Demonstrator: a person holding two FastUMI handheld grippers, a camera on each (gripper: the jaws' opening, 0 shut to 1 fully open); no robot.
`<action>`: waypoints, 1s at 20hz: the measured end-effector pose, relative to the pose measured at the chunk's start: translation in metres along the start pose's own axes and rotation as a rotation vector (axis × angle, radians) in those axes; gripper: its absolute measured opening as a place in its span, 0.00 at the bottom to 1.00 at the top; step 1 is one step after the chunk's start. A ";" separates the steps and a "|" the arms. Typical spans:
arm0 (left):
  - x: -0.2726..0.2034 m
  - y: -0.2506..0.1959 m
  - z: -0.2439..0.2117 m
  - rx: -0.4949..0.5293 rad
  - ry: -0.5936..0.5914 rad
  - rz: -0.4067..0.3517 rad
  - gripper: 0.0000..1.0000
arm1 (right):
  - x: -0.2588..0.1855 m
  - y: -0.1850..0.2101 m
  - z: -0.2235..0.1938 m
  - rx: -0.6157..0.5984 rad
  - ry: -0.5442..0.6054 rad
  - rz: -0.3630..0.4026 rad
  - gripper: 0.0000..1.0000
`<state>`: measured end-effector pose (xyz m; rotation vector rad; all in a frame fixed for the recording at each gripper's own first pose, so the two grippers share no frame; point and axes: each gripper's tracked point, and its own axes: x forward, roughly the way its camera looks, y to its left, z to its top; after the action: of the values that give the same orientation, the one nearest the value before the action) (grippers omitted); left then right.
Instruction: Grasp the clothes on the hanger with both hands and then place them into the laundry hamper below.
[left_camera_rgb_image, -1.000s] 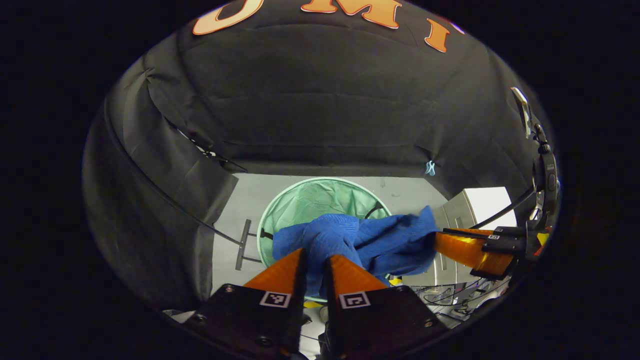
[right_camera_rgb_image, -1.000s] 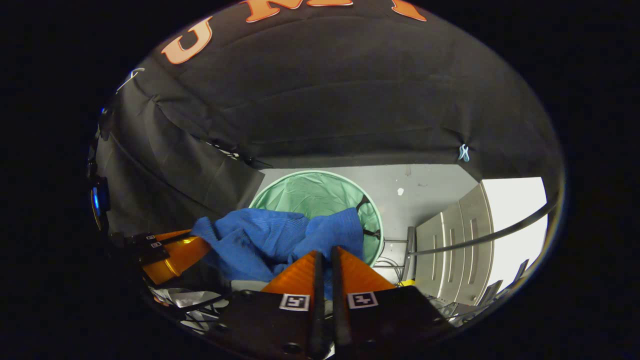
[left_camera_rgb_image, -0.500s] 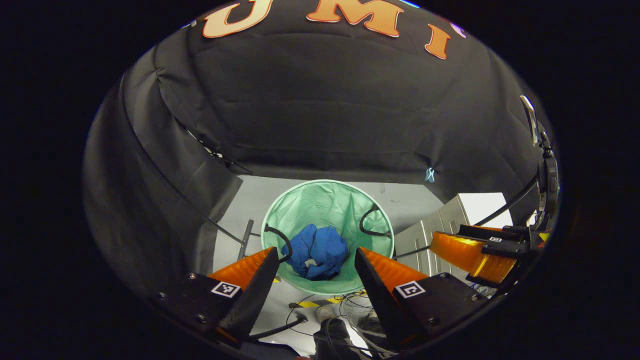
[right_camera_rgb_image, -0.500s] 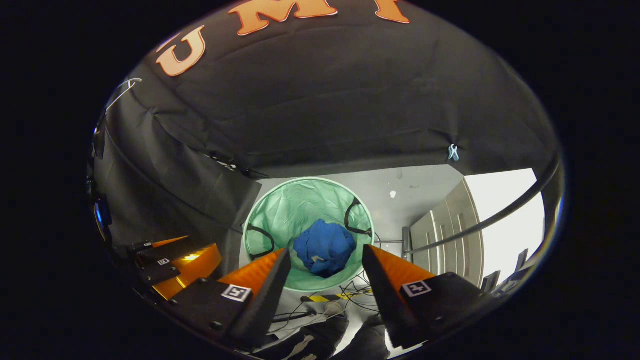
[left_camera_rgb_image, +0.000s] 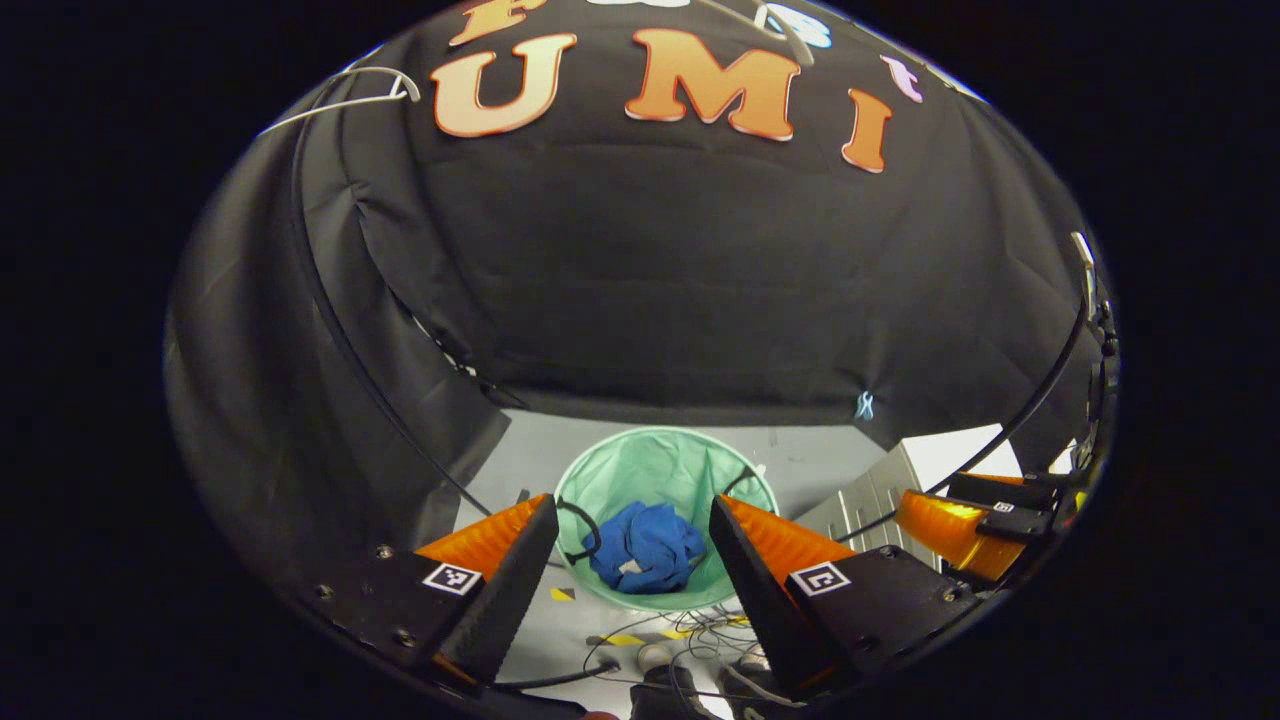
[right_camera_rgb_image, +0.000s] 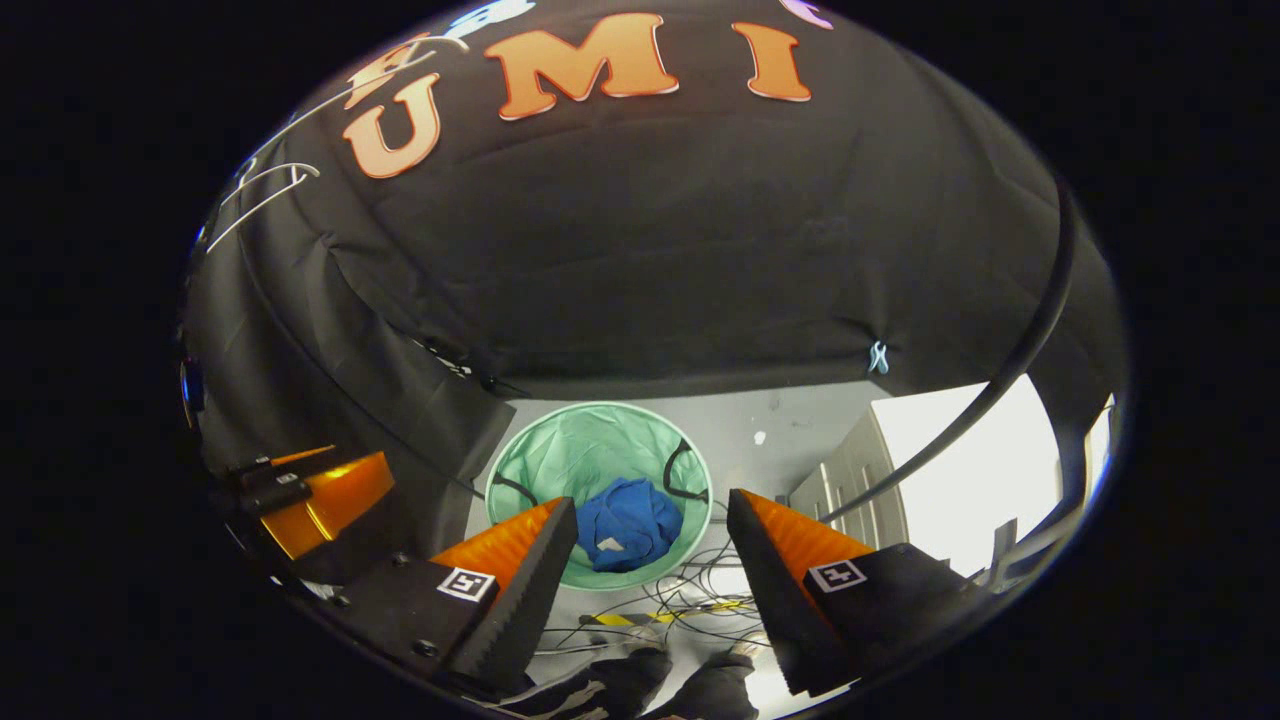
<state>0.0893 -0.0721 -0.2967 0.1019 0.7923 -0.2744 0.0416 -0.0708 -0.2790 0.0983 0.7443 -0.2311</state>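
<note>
Dropped a second ago from both sets of fingers, the blue garment (left_camera_rgb_image: 645, 548) now lies crumpled at the bottom of the green laundry hamper (left_camera_rgb_image: 660, 470), and since then both grippers have risen, so the hamper looks smaller and farther below them. From above, the cloth sits wholly inside the hamper's rim, bunched toward the near side, with a small pale tag showing on it. The hamper's two black handles curve along its inner wall on either side of the garment.

Over the hamper, the left gripper (left_camera_rgb_image: 632, 560) has its fingers spread wide and holds nothing; the right gripper (right_camera_rgb_image: 650, 560) is likewise released and empty. Seen from the left gripper view, the right gripper hangs off to the hamper's right side, well apart from the cloth.

Beside the hamper, on the grey floor (right_camera_rgb_image: 760, 415), lies a tangle of cables (right_camera_rgb_image: 690, 600) and a strip of yellow-and-black tape. High above it, a bare wire hanger (left_camera_rgb_image: 345, 95) hangs against the black cloth wall.

To my eye the task looks done. What risk remains is small: the hamper looks light and soft-sided, so a low-swinging gripper could tip it, or a foot caught in the cables could drag it over.
</note>
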 end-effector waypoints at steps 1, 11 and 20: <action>-0.011 -0.001 0.006 -0.005 -0.025 -0.001 0.97 | -0.011 -0.002 0.006 -0.007 -0.024 -0.006 0.98; -0.106 -0.013 0.098 0.014 -0.327 -0.019 0.96 | -0.104 -0.003 0.081 -0.014 -0.282 -0.010 0.98; -0.183 -0.028 0.192 -0.009 -0.609 -0.067 0.94 | -0.198 0.011 0.179 -0.027 -0.579 0.016 1.00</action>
<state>0.0914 -0.0985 -0.0311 -0.0191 0.1915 -0.3424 0.0208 -0.0564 -0.0131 0.0086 0.1702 -0.2199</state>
